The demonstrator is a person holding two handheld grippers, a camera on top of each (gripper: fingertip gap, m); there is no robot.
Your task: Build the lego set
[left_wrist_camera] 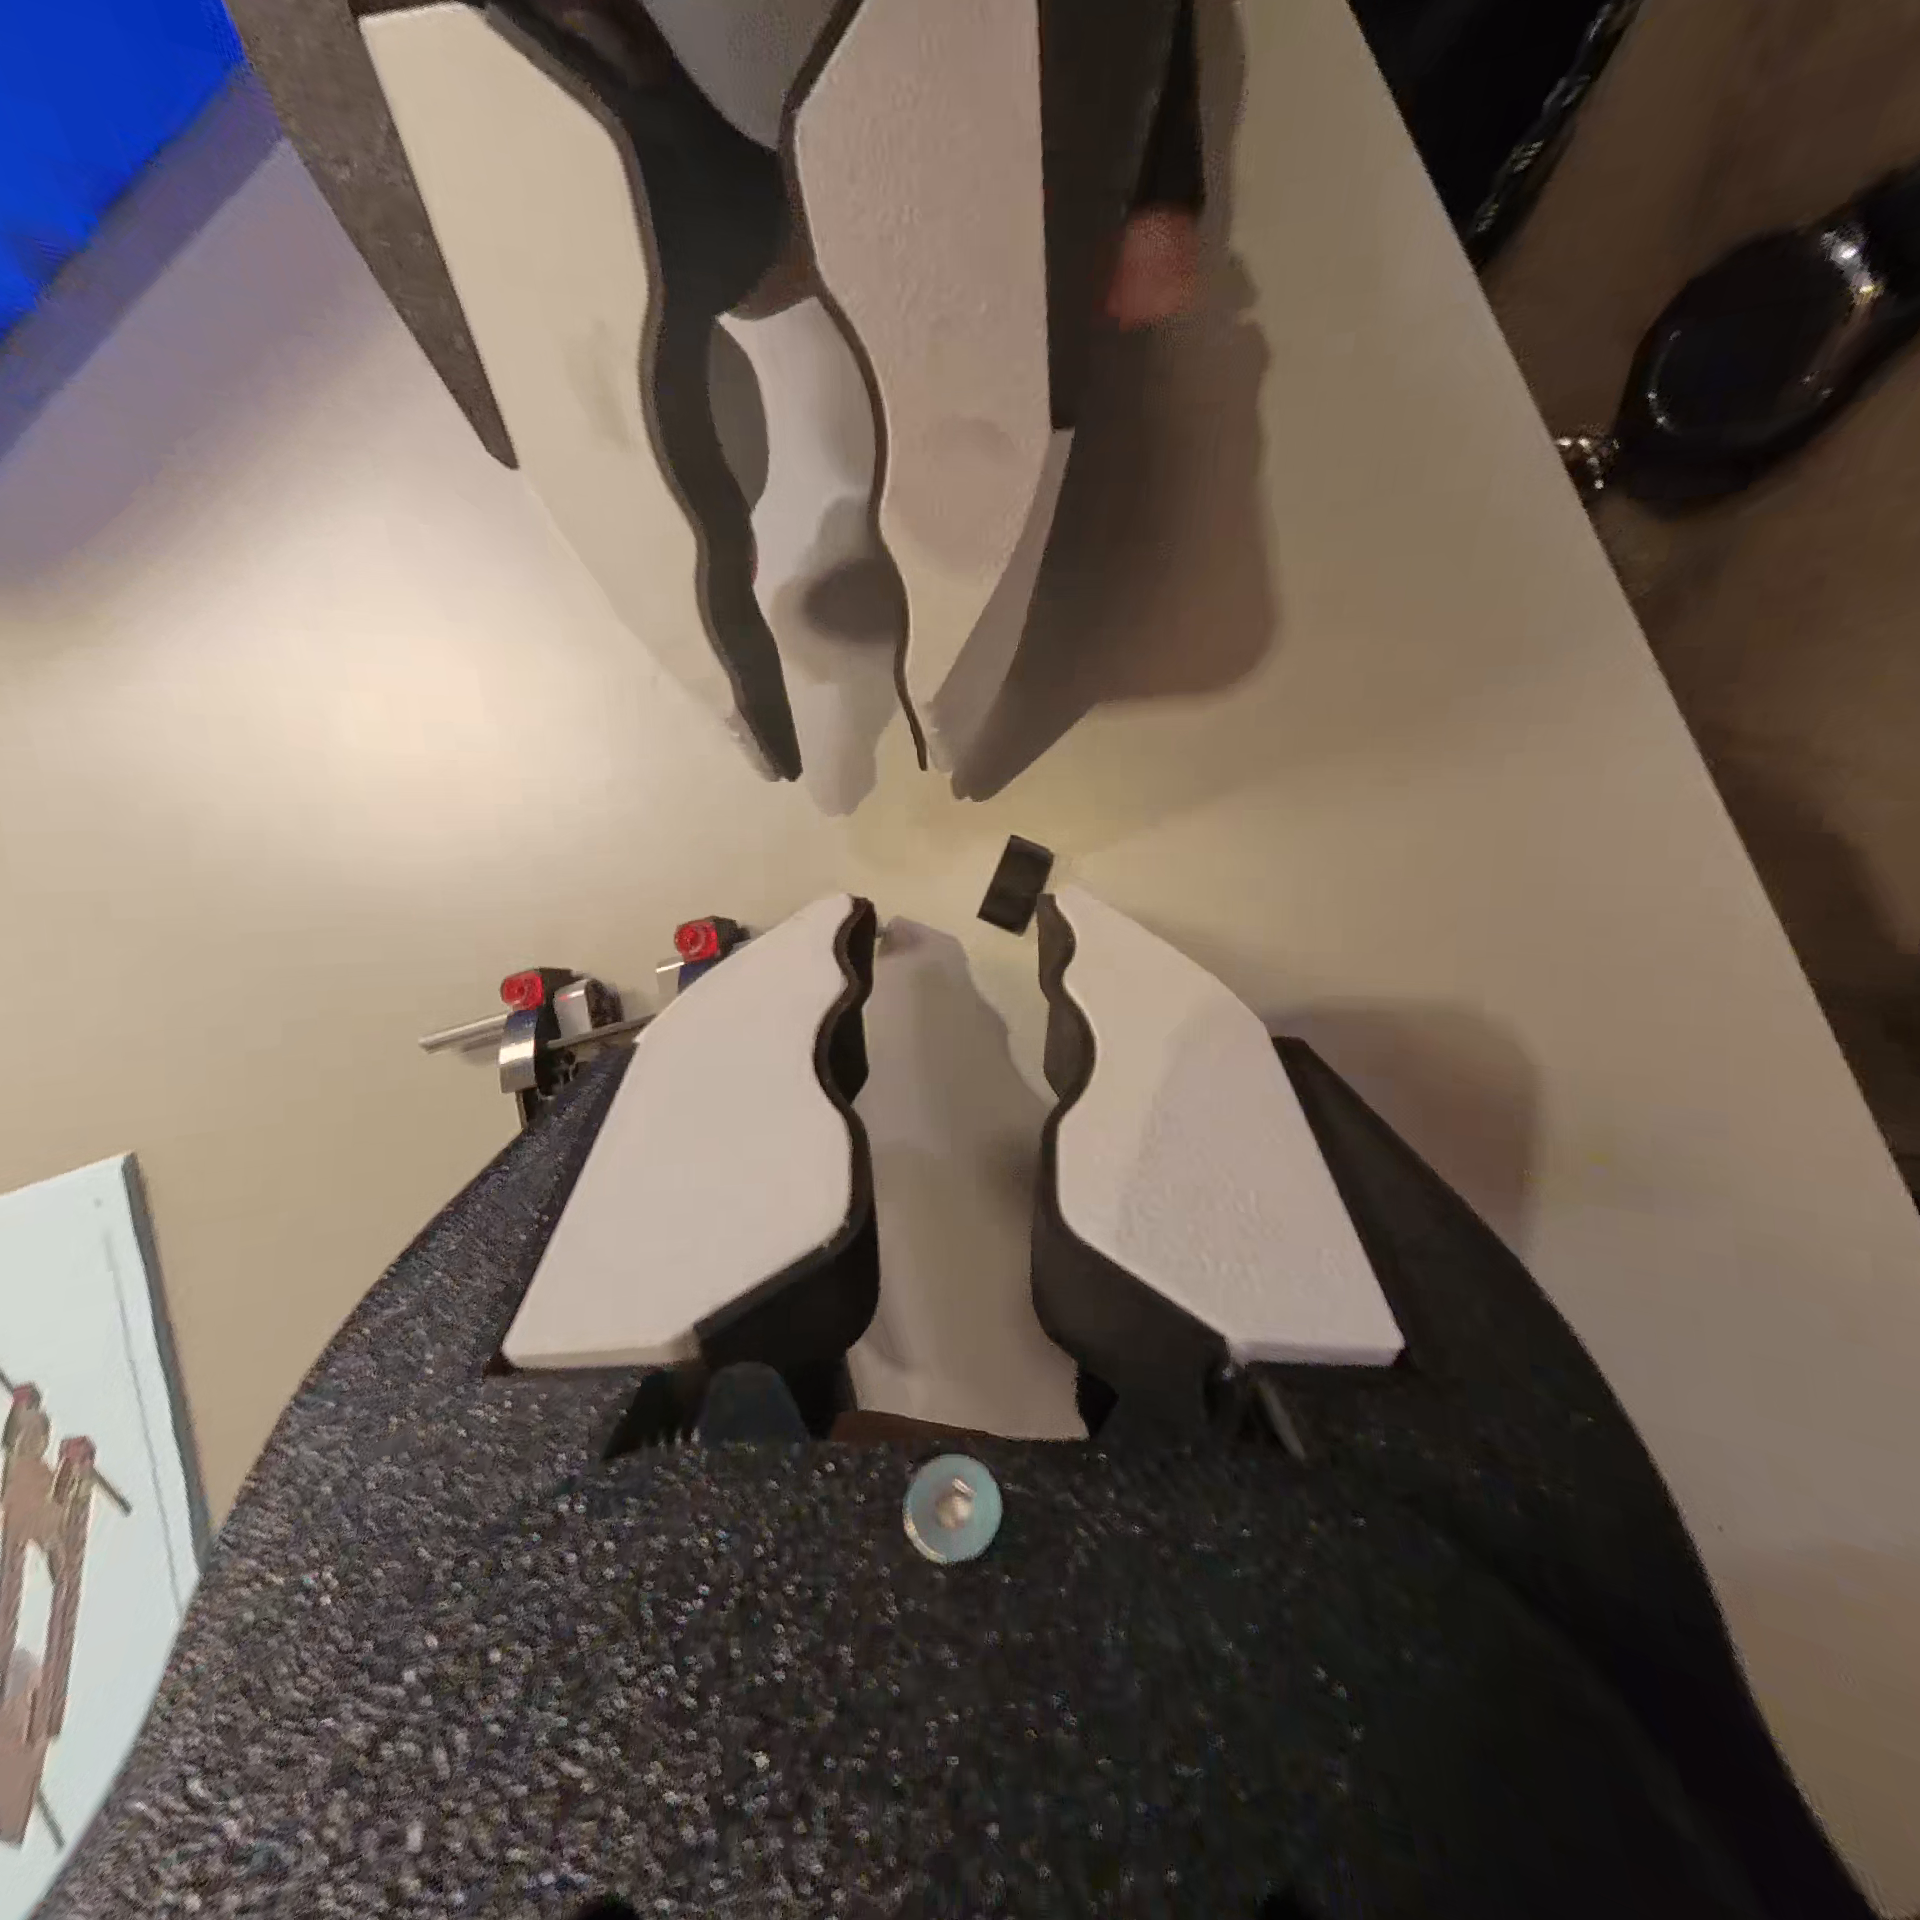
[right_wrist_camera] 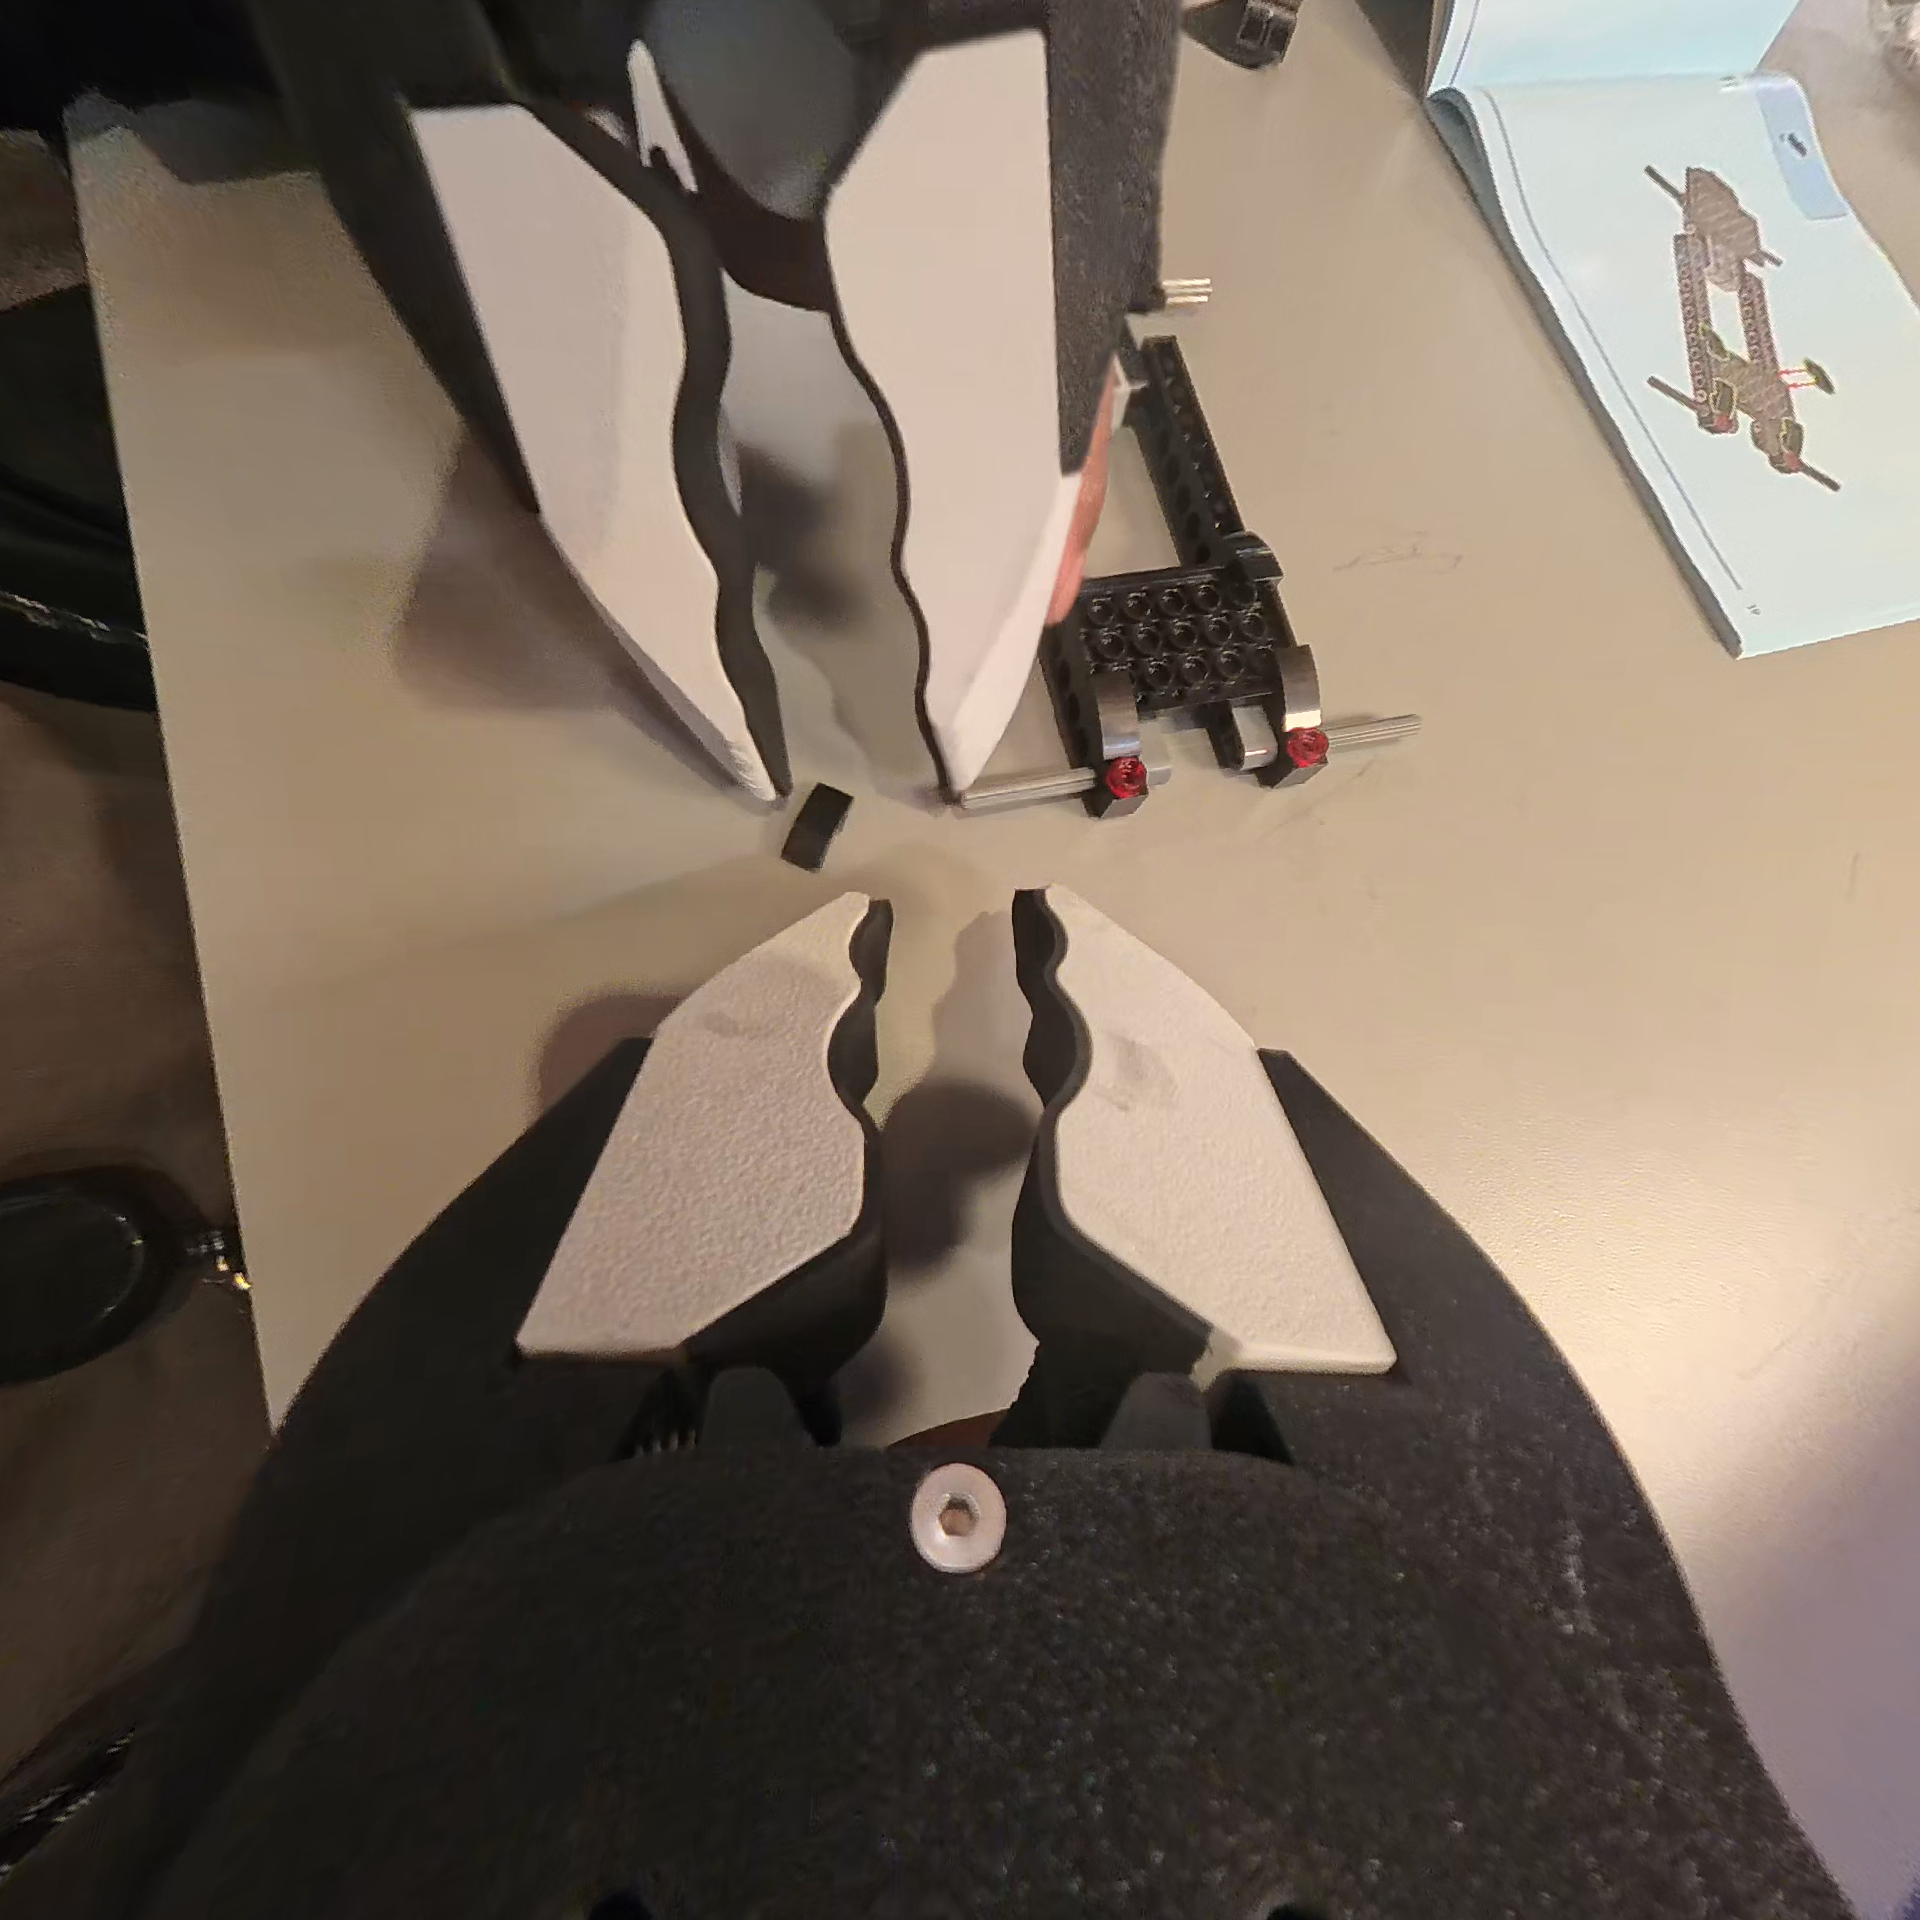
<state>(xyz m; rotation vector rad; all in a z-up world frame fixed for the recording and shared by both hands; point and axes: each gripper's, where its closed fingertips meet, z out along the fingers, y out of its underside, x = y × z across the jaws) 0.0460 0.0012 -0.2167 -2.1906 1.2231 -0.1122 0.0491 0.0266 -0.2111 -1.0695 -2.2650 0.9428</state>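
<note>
With both the left gripper (left_wrist_camera: 951, 914) and the right gripper (right_wrist_camera: 951, 904) parted and empty, the small black plastic brick (left_wrist_camera: 1016, 881) lying loose at one o'clock could be nudged off the white table (right_wrist_camera: 1455, 1039).

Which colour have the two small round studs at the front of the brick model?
The round studs are translucent red, clearest in the right wrist view.

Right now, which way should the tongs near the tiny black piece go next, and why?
Probably the left tongs should slide a little to their right and close. The small black piece lies loose on the white table, beside their right fingertip rather than between the two, and both the left and the right tongs look open with nothing in them.
</note>
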